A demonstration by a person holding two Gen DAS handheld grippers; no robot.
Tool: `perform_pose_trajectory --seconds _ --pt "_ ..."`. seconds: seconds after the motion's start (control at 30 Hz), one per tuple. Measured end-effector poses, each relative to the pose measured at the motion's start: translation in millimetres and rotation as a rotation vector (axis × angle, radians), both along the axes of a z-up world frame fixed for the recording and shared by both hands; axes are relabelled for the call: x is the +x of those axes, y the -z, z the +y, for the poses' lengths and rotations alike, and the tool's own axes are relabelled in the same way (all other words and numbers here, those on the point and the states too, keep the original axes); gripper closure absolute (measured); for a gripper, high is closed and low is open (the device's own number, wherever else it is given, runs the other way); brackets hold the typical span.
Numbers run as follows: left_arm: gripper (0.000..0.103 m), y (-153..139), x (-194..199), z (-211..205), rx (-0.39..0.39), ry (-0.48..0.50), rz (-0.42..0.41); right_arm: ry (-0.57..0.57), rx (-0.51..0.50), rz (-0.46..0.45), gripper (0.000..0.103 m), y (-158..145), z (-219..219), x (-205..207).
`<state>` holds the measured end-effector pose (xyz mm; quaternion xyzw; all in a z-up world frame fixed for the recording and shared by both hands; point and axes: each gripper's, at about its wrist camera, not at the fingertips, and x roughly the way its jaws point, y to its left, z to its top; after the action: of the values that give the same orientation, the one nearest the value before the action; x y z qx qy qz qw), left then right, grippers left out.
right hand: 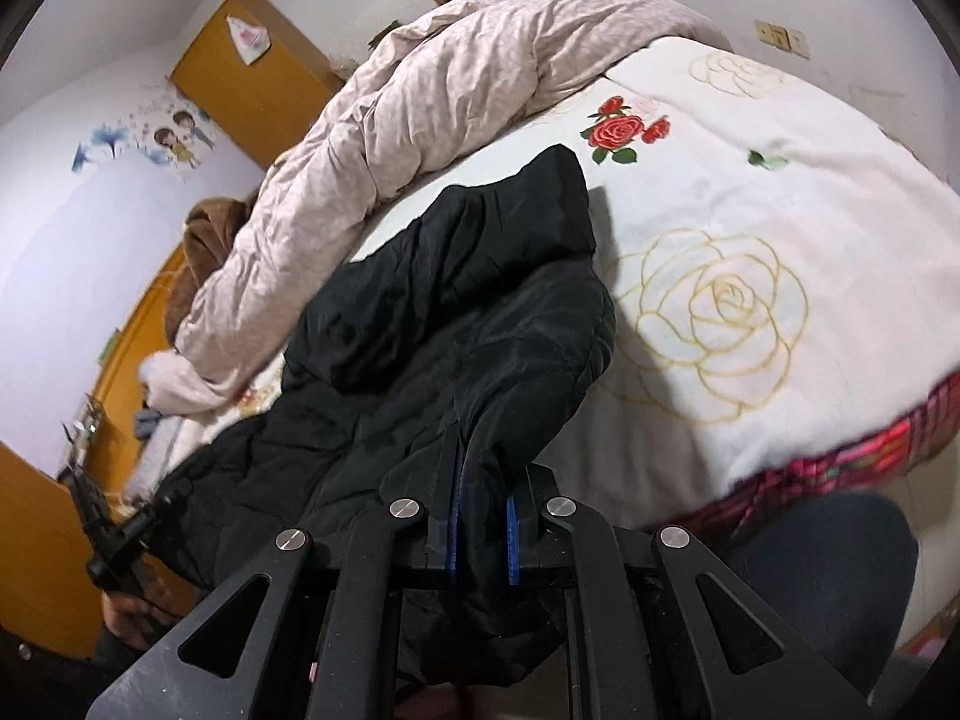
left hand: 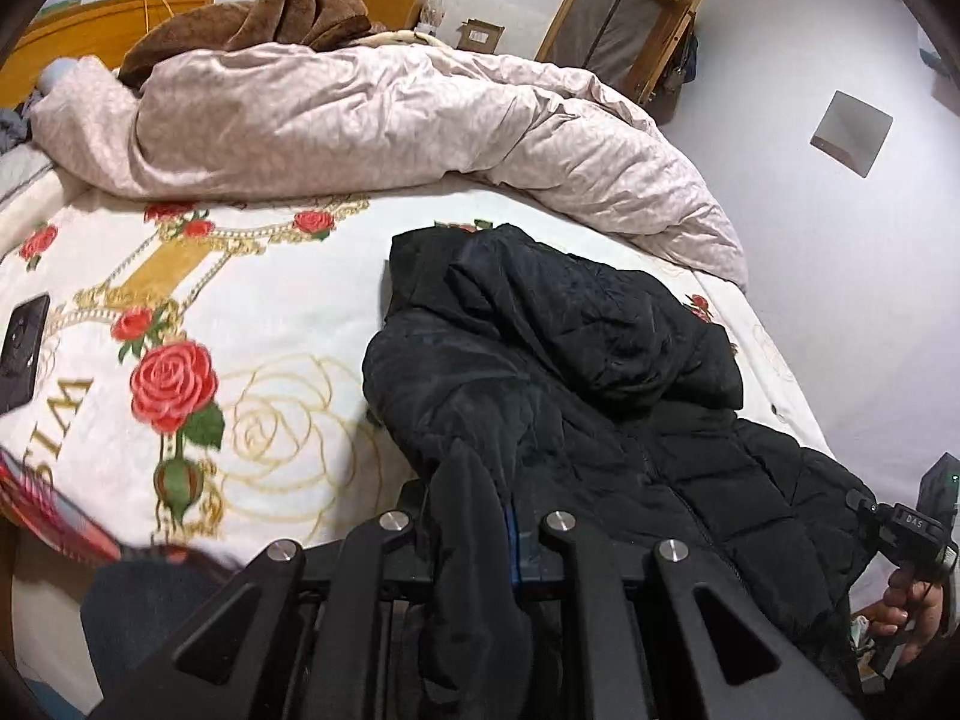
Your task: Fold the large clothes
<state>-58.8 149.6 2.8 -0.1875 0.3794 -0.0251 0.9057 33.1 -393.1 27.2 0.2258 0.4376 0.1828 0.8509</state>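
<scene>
A black quilted hooded jacket (left hand: 600, 384) lies on the rose-patterned bed cover (left hand: 270, 324), hood toward the far side. My left gripper (left hand: 474, 516) is shut on a fold of the jacket's near edge, which drapes down between the fingers. In the right wrist view the same jacket (right hand: 444, 312) lies ahead, and my right gripper (right hand: 480, 516) is shut on another fold of its near edge, with the blue pads (right hand: 511, 534) showing. The right gripper's body also shows at the right edge of the left wrist view (left hand: 912, 528).
A crumpled pale pink duvet (left hand: 384, 120) is heaped along the far side of the bed, with a brown blanket (left hand: 282, 12) behind it. A black phone (left hand: 24, 348) lies at the bed's left. A red plaid cloth (right hand: 870, 450) hangs at the bed's near edge.
</scene>
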Motion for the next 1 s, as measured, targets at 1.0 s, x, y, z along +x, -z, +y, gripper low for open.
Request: perform_pose_trajectory --seconds 1.0 --pt "0.086 16.3 273.9 41.2 -0.079 -0.101 0.073 0.036 -0.051 0.1 0.09 6.8 57.3 322.2"
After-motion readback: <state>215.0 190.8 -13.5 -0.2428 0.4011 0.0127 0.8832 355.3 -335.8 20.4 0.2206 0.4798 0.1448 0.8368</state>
